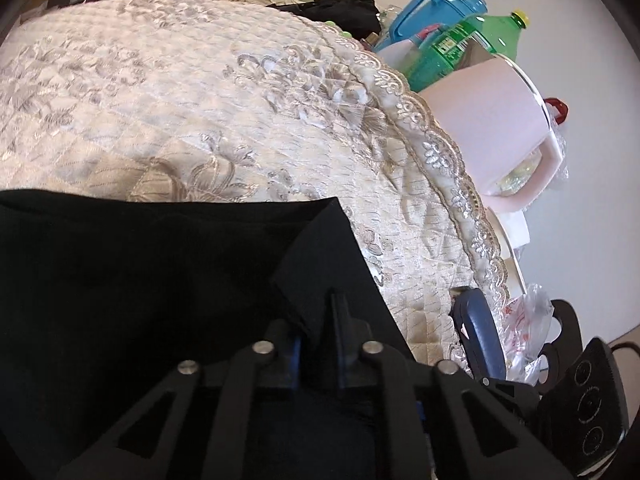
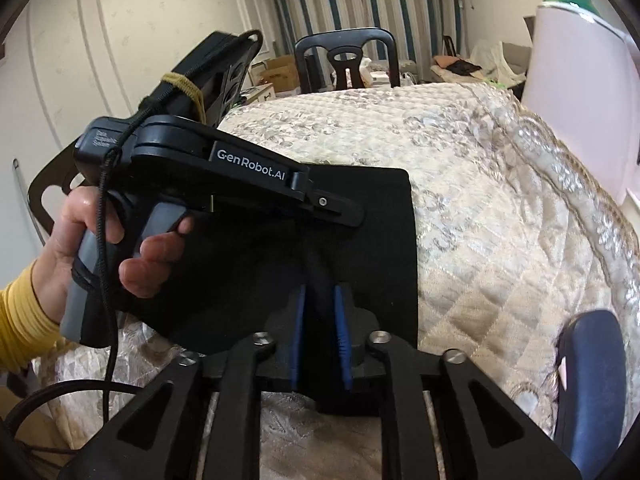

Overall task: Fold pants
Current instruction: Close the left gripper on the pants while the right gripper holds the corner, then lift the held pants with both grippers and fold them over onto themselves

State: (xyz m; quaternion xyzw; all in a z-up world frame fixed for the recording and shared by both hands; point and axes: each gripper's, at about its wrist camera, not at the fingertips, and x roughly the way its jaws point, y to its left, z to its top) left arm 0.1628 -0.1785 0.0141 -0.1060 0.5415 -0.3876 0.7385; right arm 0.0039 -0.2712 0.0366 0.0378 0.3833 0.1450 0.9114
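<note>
The black pants (image 1: 140,280) lie folded on a table under a cream quilted cover (image 1: 200,100). My left gripper (image 1: 320,312) is shut on a raised fold near their right corner. In the right wrist view the pants (image 2: 372,240) form a flat dark rectangle on the cover (image 2: 500,240). A hand in a yellow sleeve (image 2: 24,320) holds the left gripper (image 2: 354,216) over their left part. My right gripper (image 2: 320,300) sits at the near edge, its blue pads (image 2: 300,328) a little apart, with a ridge of black cloth between them.
Off the table's right edge stand a pink paper roll (image 1: 492,120), a green bottle (image 1: 460,48), a blue jug (image 1: 432,8) and a plastic bag (image 1: 524,320). A blue chair back (image 2: 592,380) is close on the right. A black chair (image 2: 348,60) stands at the far side.
</note>
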